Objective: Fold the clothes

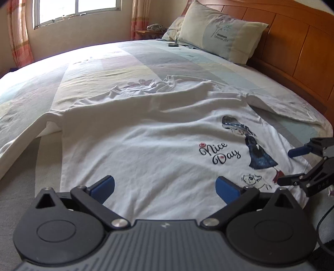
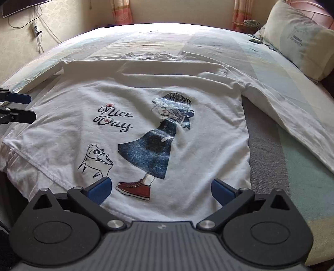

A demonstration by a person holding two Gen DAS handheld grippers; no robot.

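A white long-sleeved shirt [image 1: 150, 146] [image 2: 187, 100] lies spread front-up on the bed, printed with "Nice Day", a girl in a blue dress and a cat. Its hem is nearest me and its collar points toward the far side. My left gripper [image 1: 165, 187] hovers open over the hem's left part, nothing between its blue pads. My right gripper [image 2: 161, 189] is open too, just above the hem by the printed red shoe. In the left wrist view the right gripper [image 1: 287, 164] shows at the right edge; in the right wrist view the left gripper [image 2: 29, 107] shows at the left edge.
The bed [image 1: 129, 60] has a pastel-striped sheet. A pillow [image 1: 221, 31] [image 2: 300, 39] leans on the wooden headboard [image 1: 292, 43]. A small dark object [image 1: 173, 44] lies near the pillow. A window [image 1: 77, 10] and curtains stand behind. The right sleeve [image 2: 292, 116] stretches toward the bed's edge.
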